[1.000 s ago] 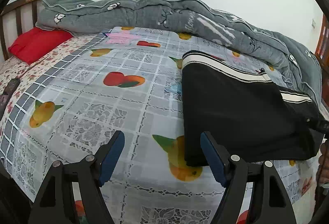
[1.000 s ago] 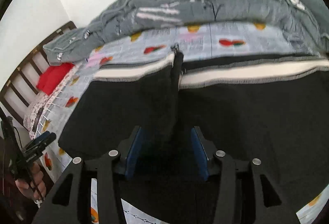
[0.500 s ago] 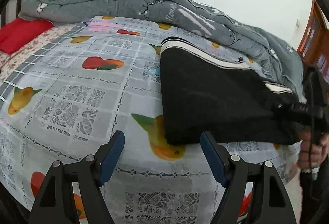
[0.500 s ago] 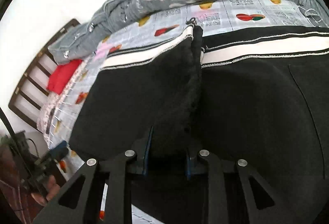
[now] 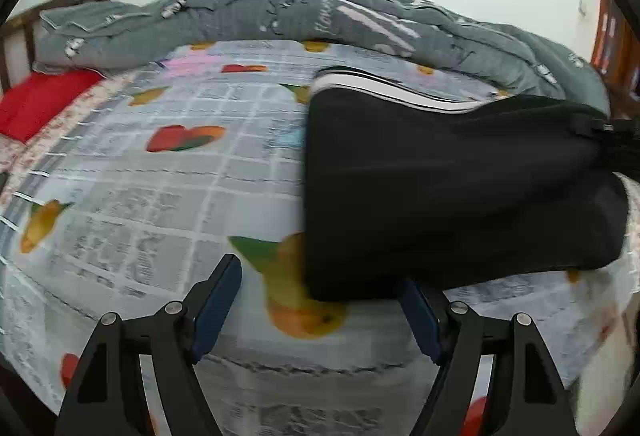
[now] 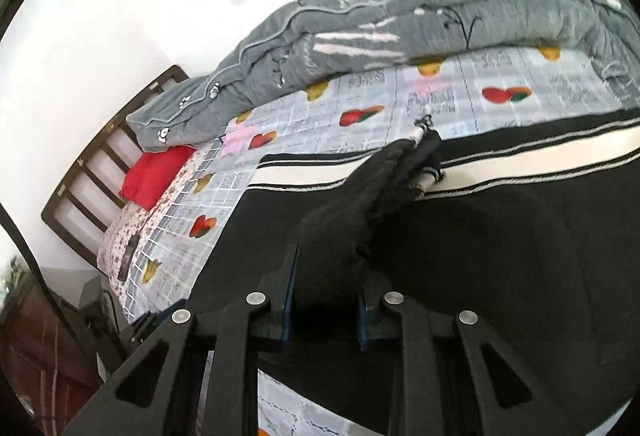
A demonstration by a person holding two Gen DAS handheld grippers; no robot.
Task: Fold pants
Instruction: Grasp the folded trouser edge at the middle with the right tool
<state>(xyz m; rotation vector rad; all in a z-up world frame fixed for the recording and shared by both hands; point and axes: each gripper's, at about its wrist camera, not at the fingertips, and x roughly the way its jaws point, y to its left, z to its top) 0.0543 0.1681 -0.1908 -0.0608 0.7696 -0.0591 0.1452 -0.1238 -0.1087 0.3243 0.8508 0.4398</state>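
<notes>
pants [image 5: 460, 188]: black, already doubled over, on the bed [image 5: 168, 204] | right gripper [image 6: 326, 310]: jaws just closed, clamped on a bunched layer | left gripper [image 5: 320, 304]: jaws apart, nothing held, at the near corner | left: further fold judged pending

Bedsheet [image 5: 168, 196] left of pants [image 5: 440, 188] bare, passable; grey quilt [image 5: 280, 8] heaped along far edge blocks there.
</notes>
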